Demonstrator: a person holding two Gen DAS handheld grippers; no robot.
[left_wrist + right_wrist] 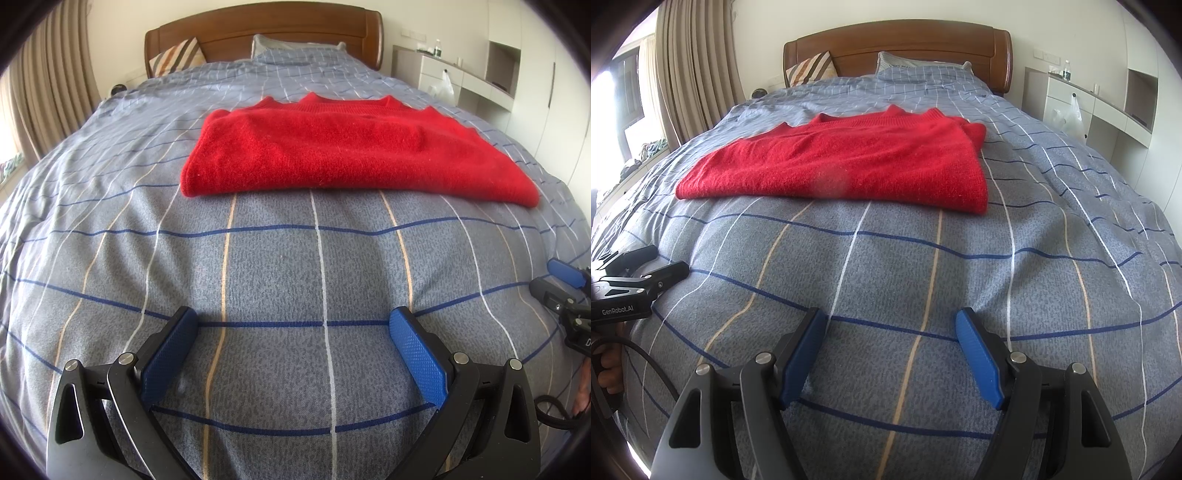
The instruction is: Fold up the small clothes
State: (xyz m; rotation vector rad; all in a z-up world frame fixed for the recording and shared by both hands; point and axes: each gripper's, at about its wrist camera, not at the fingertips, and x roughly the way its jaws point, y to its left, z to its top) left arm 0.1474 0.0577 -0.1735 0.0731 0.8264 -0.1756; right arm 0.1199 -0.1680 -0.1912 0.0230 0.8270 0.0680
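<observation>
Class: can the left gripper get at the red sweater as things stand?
Probably yes. The left gripper is open and empty, and only bare bedspread lies between it and the sweater's near folded edge. Nothing blocks the way.

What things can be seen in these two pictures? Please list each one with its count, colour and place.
sweater: one, red, folded flat on the bed
bedcover: one, grey-blue check, over the bed
headboard: one, brown wood, far end
pillows: two, striped at left, grey beside it
curtains: beige, left wall
desk unit: white, right wall, bottle and plastic bag by it
left gripper: black, blue pads, open, above bedcover
right gripper: same, open
</observation>
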